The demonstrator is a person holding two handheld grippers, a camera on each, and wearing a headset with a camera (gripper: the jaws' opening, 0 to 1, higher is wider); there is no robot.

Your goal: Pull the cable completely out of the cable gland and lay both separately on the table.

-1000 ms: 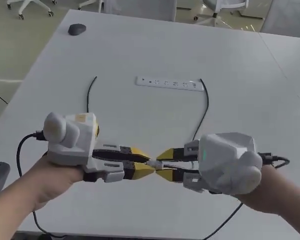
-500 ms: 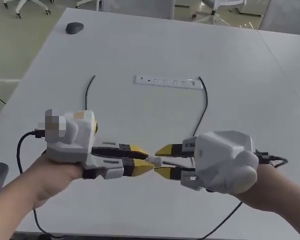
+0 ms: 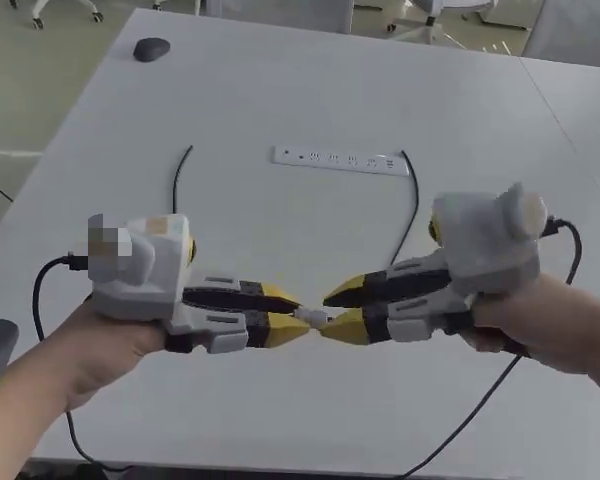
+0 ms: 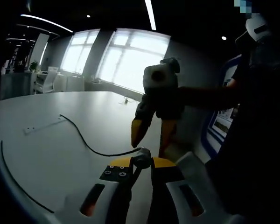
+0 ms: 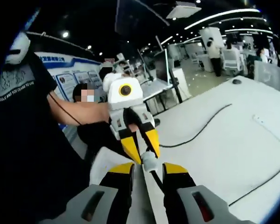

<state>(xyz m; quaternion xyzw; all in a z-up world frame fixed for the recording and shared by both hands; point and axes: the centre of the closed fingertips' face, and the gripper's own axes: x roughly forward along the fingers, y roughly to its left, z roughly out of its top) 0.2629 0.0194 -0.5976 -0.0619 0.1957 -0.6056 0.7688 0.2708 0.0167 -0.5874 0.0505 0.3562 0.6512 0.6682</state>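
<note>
Held above the worktop (image 3: 280,90), on the person's side of the power strip (image 3: 340,160), the left tongs (image 3: 295,317) and right tongs (image 3: 335,308) meet tip to tip over a small pale cable gland (image 4: 141,158). The left tongs are clamped on the gland. The right tongs appear closed on the black cable (image 3: 415,212) where it leaves the fitting. From there the cable trails back towards the power strip's right end. The pull looks barely begun: cable and gland are joined, and neither lies on the worktop by itself, so the extraction and both set-downs are left. A second black lead (image 3: 178,185) lies off the strip's left end, and a mouse (image 3: 152,48) sits far beyond it.
</note>
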